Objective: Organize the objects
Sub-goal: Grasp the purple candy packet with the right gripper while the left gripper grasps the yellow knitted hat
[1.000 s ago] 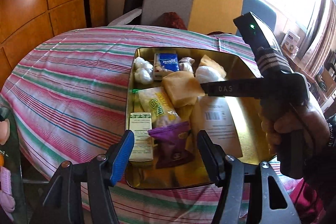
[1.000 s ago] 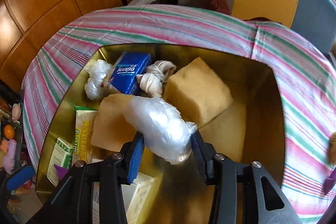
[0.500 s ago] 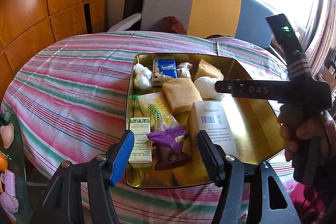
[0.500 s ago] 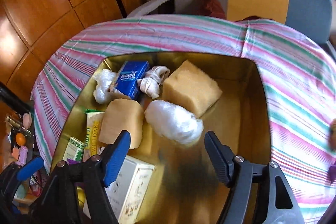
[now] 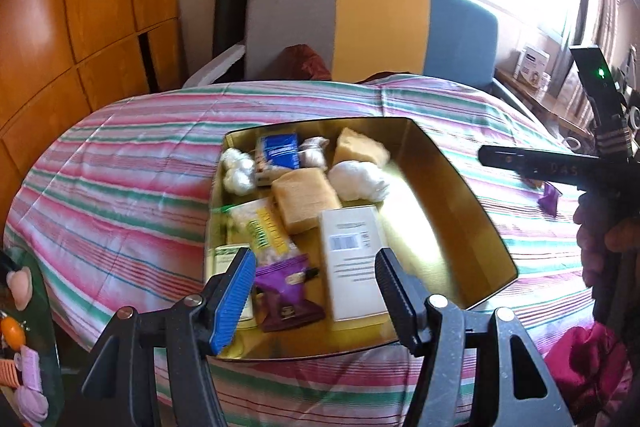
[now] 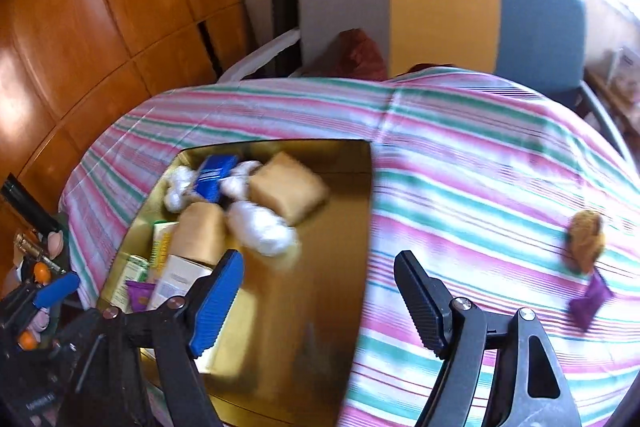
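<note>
A gold tray (image 5: pixel 460 187) on the striped tablecloth (image 5: pixel 120 195) holds a white plastic bundle (image 5: pixel 358 181), two yellow sponges (image 5: pixel 306 199), a blue tissue pack (image 5: pixel 278 149), a white box (image 5: pixel 352 255) and a purple packet (image 5: pixel 288 287). My left gripper (image 5: pixel 314 263) hovers open over the tray's near end, above the purple packet, gripping nothing. My right gripper (image 6: pixel 318 263) is over the tray's right edge (image 6: pixel 370 211); its jaws are opening and nothing is between them. The white bundle (image 6: pixel 262 229) lies loose in the tray. To the right on the cloth sit a brown lump (image 6: pixel 586 241) and another purple packet (image 6: pixel 590 301).
A grey, yellow and blue chair (image 5: pixel 360 23) stands behind the table, with wood panelling (image 5: pixel 80 7) at the left. A low glass side table (image 5: pixel 24 327) with small pink and orange items is at the near left. A magenta cloth (image 5: pixel 580 367) lies at the near right.
The right gripper let go of the white bundle, which now rests in the tray, then opened and drew back, up and to the right. The left gripper rose and backed off slightly.
</note>
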`<action>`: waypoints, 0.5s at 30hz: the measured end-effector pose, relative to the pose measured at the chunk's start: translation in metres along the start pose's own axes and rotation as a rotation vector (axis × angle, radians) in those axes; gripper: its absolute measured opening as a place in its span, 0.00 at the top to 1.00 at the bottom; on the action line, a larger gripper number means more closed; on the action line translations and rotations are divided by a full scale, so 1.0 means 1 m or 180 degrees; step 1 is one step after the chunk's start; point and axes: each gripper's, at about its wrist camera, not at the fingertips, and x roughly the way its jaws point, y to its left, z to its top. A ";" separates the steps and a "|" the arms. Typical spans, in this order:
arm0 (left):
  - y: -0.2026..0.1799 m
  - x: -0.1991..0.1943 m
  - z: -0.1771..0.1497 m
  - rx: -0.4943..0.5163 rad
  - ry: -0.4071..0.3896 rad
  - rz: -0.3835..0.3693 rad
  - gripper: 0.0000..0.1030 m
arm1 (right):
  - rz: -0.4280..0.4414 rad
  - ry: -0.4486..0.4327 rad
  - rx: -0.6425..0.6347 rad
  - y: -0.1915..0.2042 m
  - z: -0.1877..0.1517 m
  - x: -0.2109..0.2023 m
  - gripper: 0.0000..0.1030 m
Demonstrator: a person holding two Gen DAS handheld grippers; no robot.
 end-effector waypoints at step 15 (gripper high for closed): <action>-0.087 0.015 0.025 0.0505 0.0102 -0.0417 0.39 | -0.1054 -0.0060 0.1186 -0.227 -0.038 -0.060 0.23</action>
